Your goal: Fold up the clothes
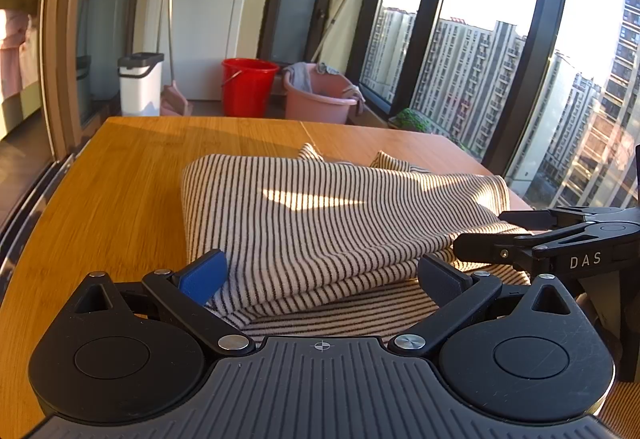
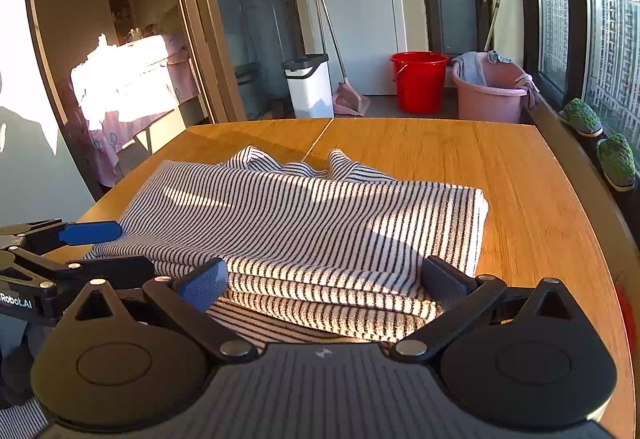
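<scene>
Striped garment [image 1: 320, 223] lies part-folded on the bench [image 1: 120, 175]; left claw [image 1: 320, 279] and right claw [image 2: 324, 279] gape wide, empty — next, grip the near edge.

The striped garment's [image 1: 320, 223] near edge is hidden behind the left gripper [image 1: 320, 279], and likewise behind the right gripper [image 2: 324, 283] in its own view. The table [image 2: 520, 175] is cut off by the frame's right edge. How many layers lie folded cannot be told.
</scene>
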